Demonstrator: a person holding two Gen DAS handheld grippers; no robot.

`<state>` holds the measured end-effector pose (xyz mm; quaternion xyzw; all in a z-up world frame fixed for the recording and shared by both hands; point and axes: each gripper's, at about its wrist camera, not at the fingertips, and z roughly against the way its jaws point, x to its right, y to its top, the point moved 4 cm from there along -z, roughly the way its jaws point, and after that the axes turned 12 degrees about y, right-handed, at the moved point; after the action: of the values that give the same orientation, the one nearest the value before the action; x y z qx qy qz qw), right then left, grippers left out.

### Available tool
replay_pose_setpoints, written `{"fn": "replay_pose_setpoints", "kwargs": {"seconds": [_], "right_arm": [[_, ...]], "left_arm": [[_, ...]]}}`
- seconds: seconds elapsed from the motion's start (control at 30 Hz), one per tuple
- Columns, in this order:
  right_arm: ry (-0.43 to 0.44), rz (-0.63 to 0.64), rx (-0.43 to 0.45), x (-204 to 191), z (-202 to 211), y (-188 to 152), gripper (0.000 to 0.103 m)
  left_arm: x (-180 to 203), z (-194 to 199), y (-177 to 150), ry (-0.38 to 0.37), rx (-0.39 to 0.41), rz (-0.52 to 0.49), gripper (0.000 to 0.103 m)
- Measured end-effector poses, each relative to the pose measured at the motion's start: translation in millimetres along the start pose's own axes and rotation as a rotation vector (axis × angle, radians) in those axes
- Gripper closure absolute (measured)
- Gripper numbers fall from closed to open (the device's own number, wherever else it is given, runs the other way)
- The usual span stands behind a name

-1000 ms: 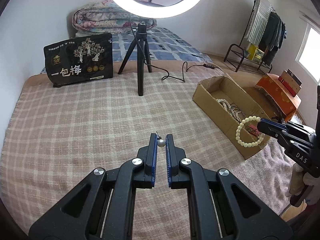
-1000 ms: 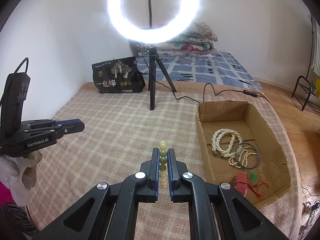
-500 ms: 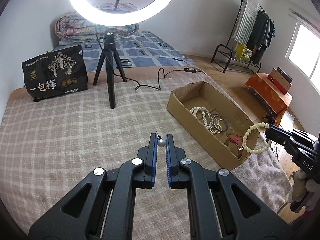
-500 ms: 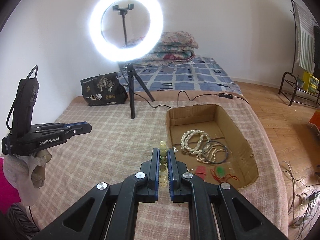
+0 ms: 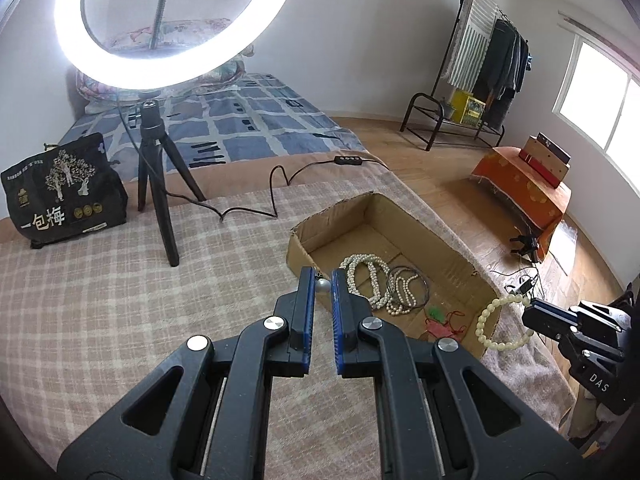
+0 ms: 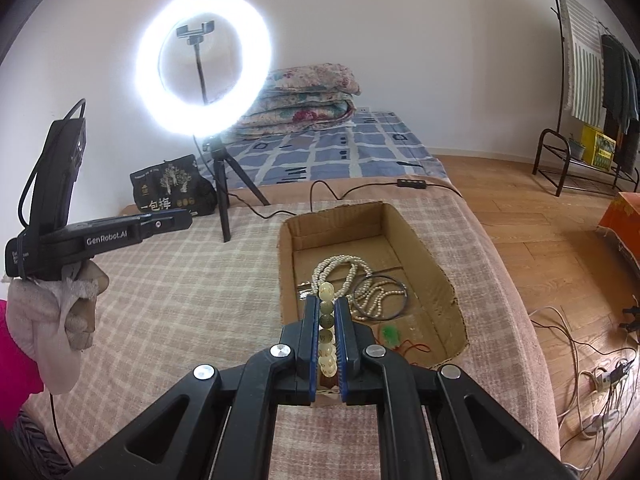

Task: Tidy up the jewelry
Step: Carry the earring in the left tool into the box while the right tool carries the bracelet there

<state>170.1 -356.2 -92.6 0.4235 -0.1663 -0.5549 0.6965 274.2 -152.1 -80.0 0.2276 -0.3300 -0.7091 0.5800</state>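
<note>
Cardboard box (image 5: 448, 248) sits on the plaid blanket (image 5: 120, 300), long axis running away from both claws, pearls inside. Right gripper (image 6: 328, 312) pinches the pale bead bracelet (image 6: 326, 320) over its near edge, nearer. Left gripper (image 5: 323, 286) pinches a small silver bead (image 5: 322, 286) at the box's left wall.

Open-topped box (image 5: 460, 264); tripod (image 5: 158, 184) well aside
</note>
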Motion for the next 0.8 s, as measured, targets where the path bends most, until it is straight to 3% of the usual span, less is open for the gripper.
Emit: {"fn": "replay_pose_setpoints", "kwargs": {"seconds": [0.8], "right_arm": [[-0.056, -0.108, -0.074, 53.2, -34.7, -15.5, 0.098]], "left_arm": [[81.8, -76.8, 28.8, -0.028, -0.022, -0.101, 0.097]]}}
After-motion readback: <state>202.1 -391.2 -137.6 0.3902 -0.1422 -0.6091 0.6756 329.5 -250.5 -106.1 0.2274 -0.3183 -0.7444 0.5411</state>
